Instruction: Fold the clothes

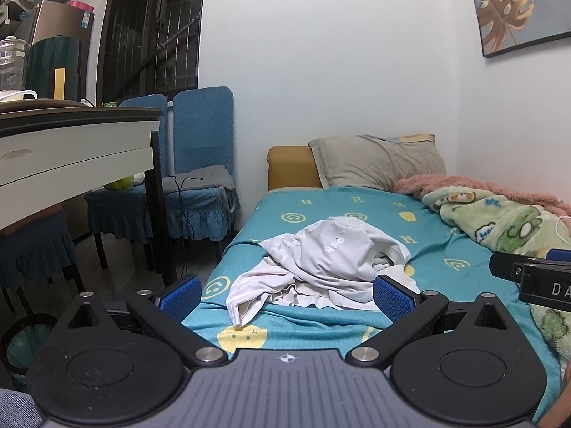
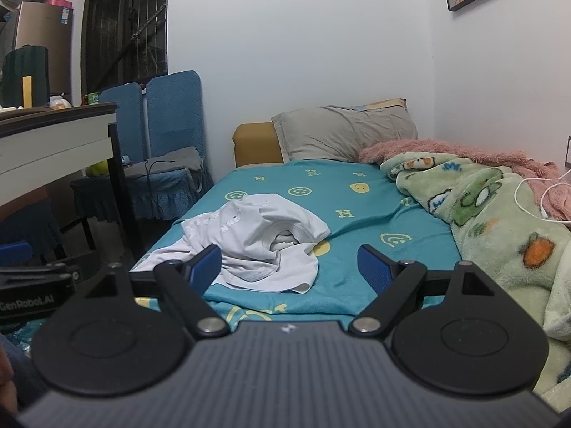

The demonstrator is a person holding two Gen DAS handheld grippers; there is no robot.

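White crumpled garment [image 1: 321, 264] is lying on the teal bed sheet [image 1: 446, 246], toward the bed's left edge and near end. Unfolded; best move is probably pinching two hem corners and spreading it flat before folding. Left tongs [image 1: 287, 297] are hovering spread wide, holding nothing. Right tongs [image 2: 289, 267] are also spread, empty, touching nothing.
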